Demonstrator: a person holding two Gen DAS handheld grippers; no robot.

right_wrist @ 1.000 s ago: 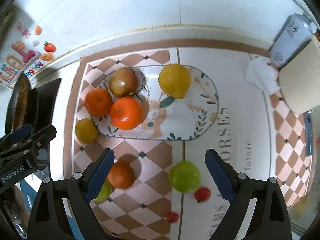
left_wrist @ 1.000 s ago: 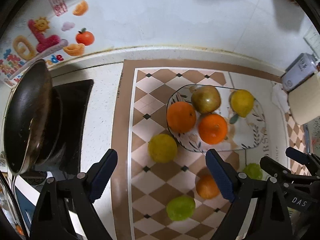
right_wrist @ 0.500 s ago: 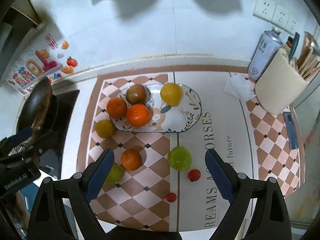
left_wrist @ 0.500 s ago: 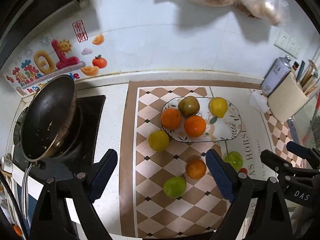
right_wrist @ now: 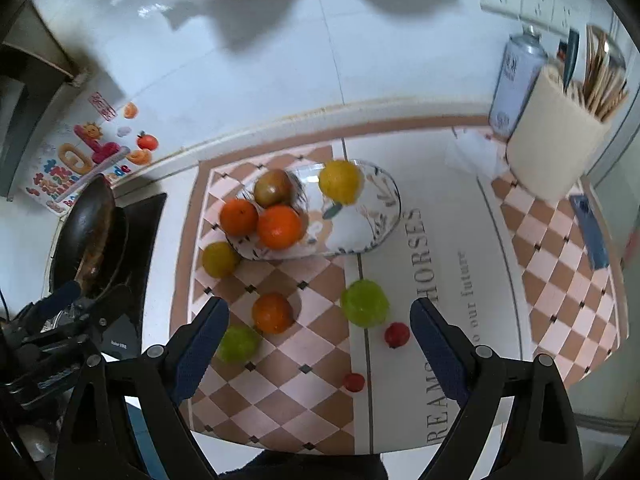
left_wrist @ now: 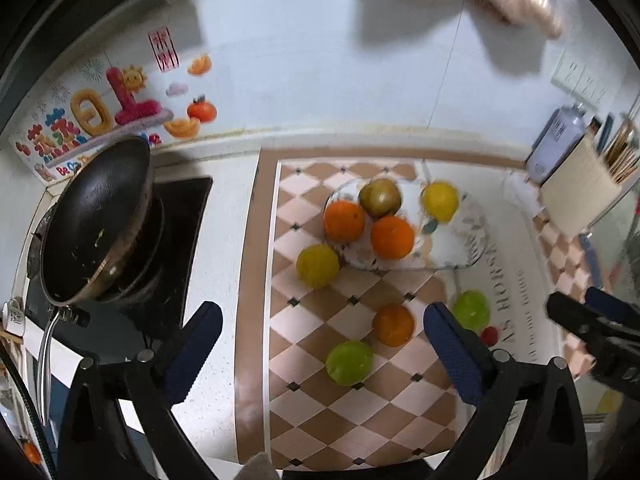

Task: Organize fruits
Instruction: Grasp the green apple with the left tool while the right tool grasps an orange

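Fruits sit partly sorted: four on the oval plate, six loose on the checkered mat nearby, presumably awaiting transfer; left gripper jaws opening, nothing between; right gripper spread wide, empty.

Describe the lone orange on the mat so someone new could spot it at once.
Start at the oval floral glass plate on the brown-and-cream checkered mat. Nearer the camera, off the plate, a round orange fruit sits alone on the checks. It lies between two green round fruits, the only orange one off the plate.
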